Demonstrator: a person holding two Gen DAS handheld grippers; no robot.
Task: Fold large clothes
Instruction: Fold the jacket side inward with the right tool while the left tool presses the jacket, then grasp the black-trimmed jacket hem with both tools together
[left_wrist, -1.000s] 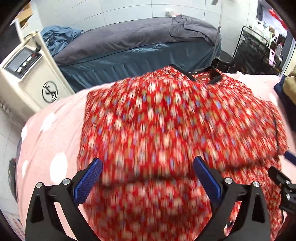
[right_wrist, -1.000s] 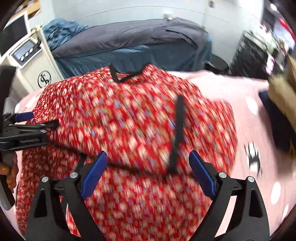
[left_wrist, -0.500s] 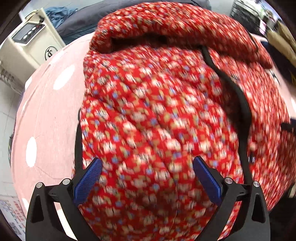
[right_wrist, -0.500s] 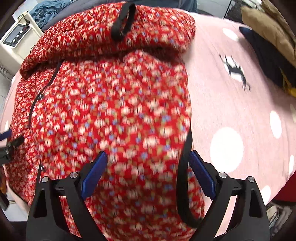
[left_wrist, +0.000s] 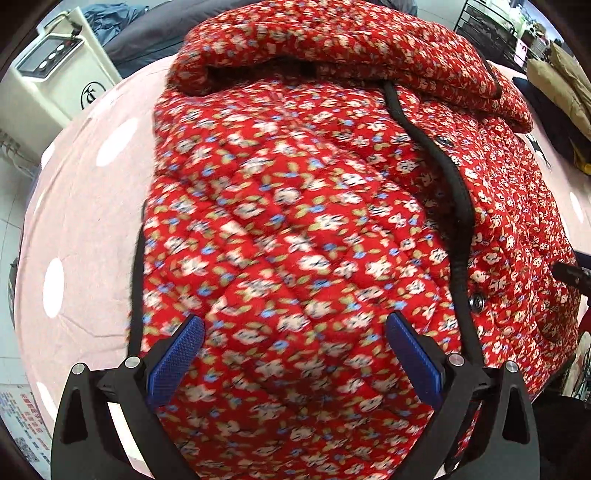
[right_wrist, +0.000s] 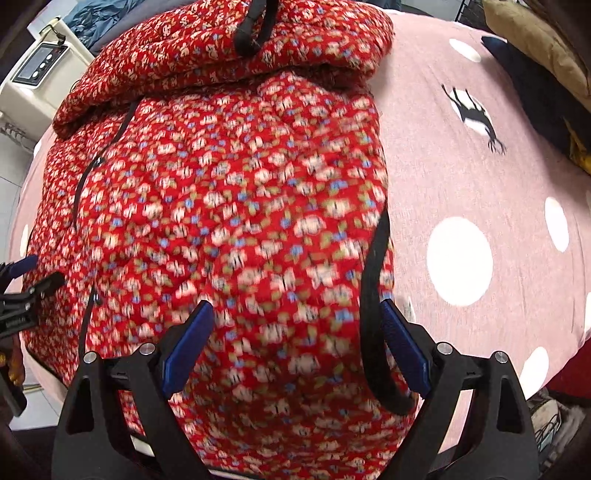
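the red quilted jacket (left_wrist: 295, 229) top part now lies folded down at upper frame; both left gripper (left_wrist: 295, 354) and right gripper (right_wrist: 295, 343) hover with jaws apart, holding nothing.

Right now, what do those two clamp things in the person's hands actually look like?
Both look alike. The left gripper and right gripper each have a black plastic frame with two angled arms, triangular cut-outs and silver screw heads at the joints. Each finger ends in a flat blue pad with a fine dotted texture. No cables, sleeves or printed markings show on them.
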